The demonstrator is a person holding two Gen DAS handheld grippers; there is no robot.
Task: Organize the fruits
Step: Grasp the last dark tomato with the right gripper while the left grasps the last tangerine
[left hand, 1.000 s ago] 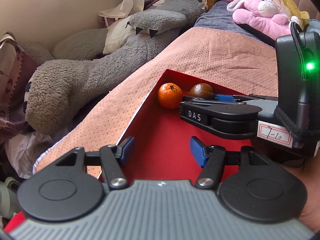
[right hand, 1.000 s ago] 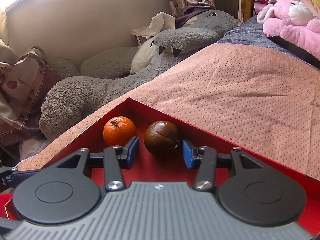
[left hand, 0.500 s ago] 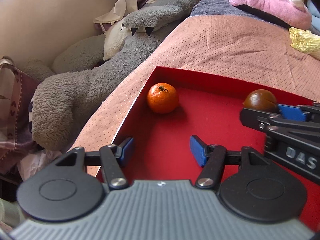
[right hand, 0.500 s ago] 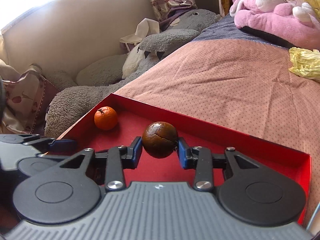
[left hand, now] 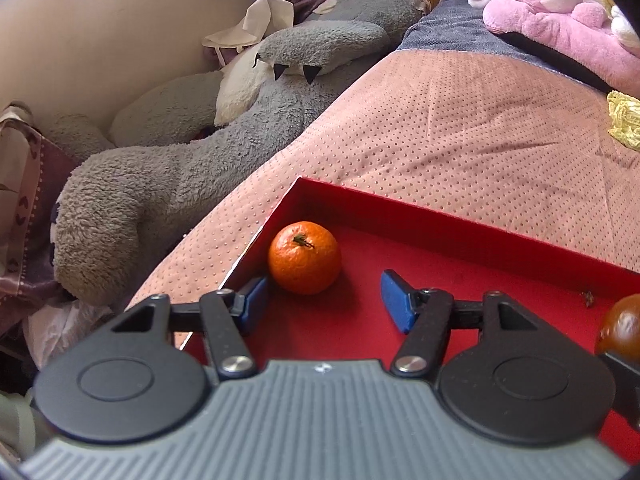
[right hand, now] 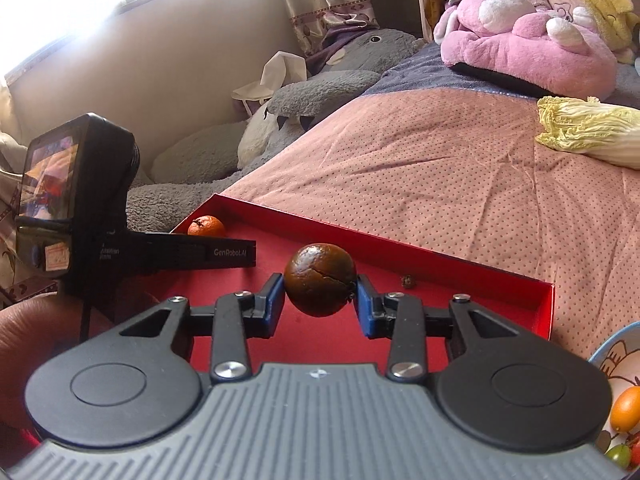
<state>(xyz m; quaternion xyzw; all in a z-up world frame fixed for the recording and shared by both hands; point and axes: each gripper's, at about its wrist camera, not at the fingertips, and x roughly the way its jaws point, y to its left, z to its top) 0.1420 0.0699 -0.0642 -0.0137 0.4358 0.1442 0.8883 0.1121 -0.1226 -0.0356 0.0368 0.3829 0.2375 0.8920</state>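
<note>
One mandarin (left hand: 304, 257) sits in the far-left corner of the single red tray (left hand: 460, 224) on a pink bedspread (right hand: 460, 168), just ahead of the left gripper (left hand: 324, 300), its jaws spread and empty. The right gripper (right hand: 320, 304) clamps one cracked brown fruit (right hand: 320, 284) above the tray.

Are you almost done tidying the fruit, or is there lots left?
Partly. Some small fruits already sit in the bowl. The right claw grips the brown fruit above the red box. Left to do: the orange lies in the box corner, just ahead of the open left claw, not yet grabbed.
</note>
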